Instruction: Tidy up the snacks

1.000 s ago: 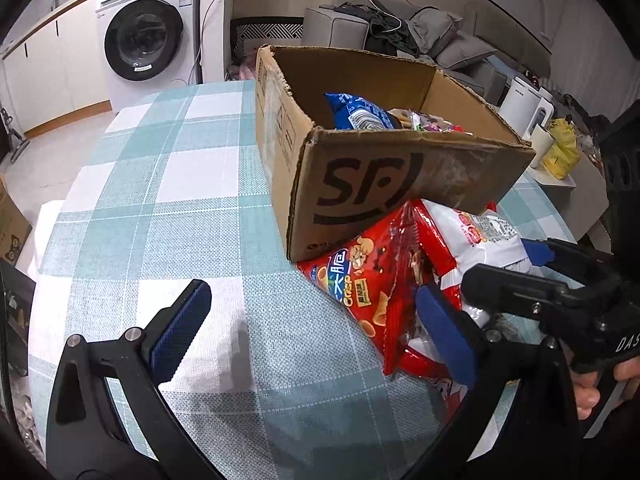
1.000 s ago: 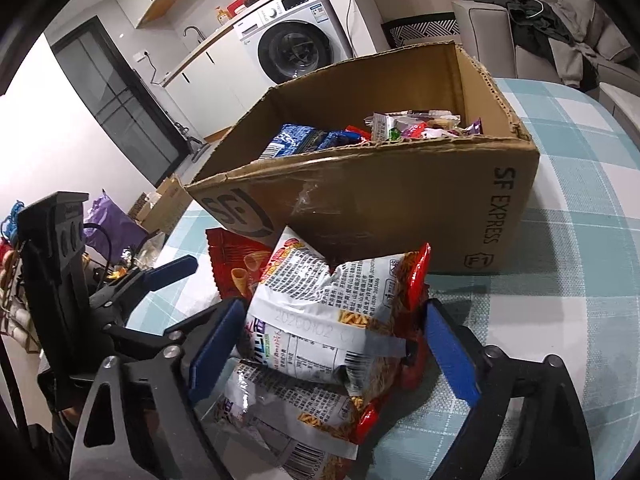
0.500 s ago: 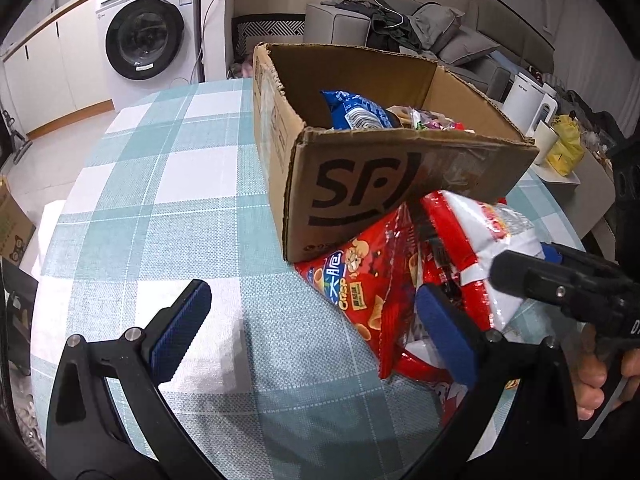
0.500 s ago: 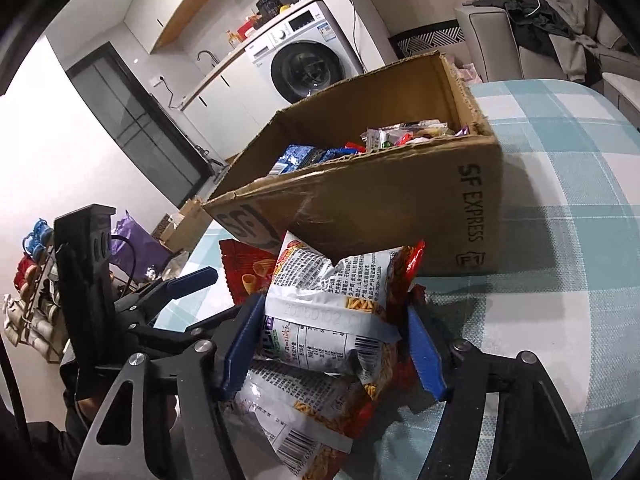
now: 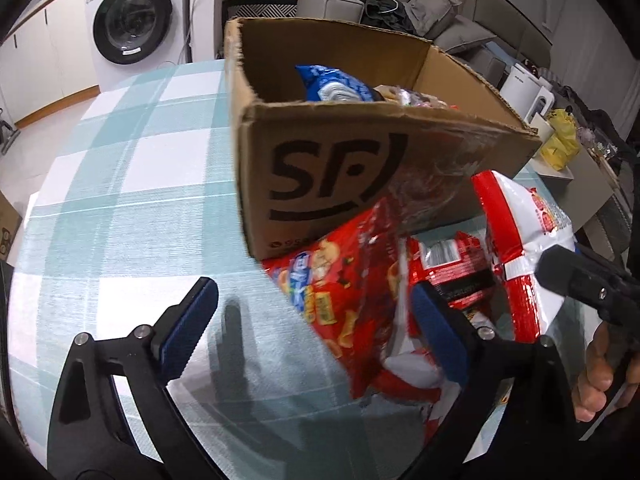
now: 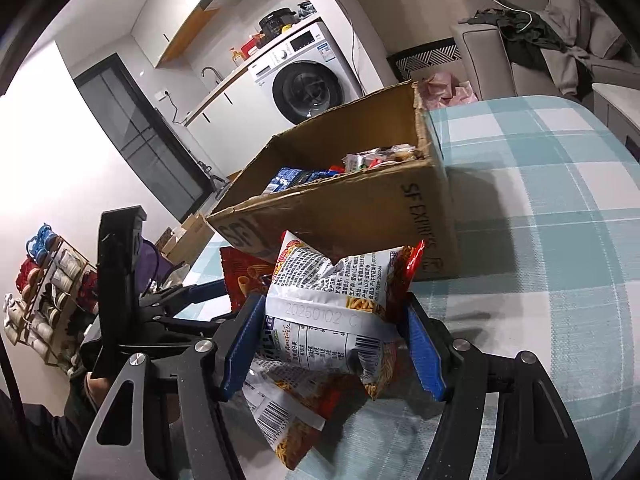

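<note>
Firmly, right hand-held gripper (image 6: pixel 334 344) clamps snack bag (image 6: pixel 332 304)

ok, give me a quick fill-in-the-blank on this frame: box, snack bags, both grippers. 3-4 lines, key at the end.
1. The right gripper is shut on a white and red snack bag that has a ____ printed across its back.
2. The cardboard box stands on a ____ tablecloth.
3. Inside the box, nearest the printed front wall, a ____ packet sticks up.
4. The left gripper is closing with the edge of a ____ crisp bag between its jaws.

Missing words: date; checked; blue; red
</note>
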Available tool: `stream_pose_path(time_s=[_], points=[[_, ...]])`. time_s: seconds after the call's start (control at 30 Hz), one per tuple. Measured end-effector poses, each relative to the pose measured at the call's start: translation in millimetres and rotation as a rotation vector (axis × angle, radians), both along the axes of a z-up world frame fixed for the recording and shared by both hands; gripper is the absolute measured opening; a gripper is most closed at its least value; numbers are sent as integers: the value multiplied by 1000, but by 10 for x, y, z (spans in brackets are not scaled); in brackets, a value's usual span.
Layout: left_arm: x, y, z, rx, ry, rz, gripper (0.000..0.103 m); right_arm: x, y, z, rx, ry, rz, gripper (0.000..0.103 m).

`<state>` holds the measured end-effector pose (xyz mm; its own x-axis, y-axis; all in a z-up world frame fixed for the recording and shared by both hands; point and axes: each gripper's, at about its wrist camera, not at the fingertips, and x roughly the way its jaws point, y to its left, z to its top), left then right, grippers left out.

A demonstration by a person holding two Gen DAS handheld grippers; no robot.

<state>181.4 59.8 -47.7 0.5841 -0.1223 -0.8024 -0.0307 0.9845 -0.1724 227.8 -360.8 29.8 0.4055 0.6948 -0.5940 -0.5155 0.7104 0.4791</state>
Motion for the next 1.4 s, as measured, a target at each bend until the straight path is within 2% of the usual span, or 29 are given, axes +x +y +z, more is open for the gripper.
stream_pose_path(time_s=[0.07, 0.17, 0.3, 0.37, 0.53, 0.77, 1.4], points=[[35, -32, -28, 4, 10, -2, 76, 7, -2, 0, 2, 1, 0, 68], [63, -57, -69, -32, 21, -7, 62, -8, -45, 18, -4, -5, -5, 68], [57, -74, -65, -33, 17, -23, 56, -5, -110, 19, -1, -3, -21, 68], [33, -79, -59, -33, 14, -25, 45, 10, -129, 13, 3, 0, -27, 68], [-22, -85, -12, -34, 1, -39, 41, -7, -153, 31, 6, -4, -32, 68], [-188, -167, 119, -23, -35, -55, 40, -29, -189, 74, 5, -14, -45, 68], [-597, 26, 813, -30, -148, -41, 40, -163, -188, 265, 12, -76, -52, 68]])
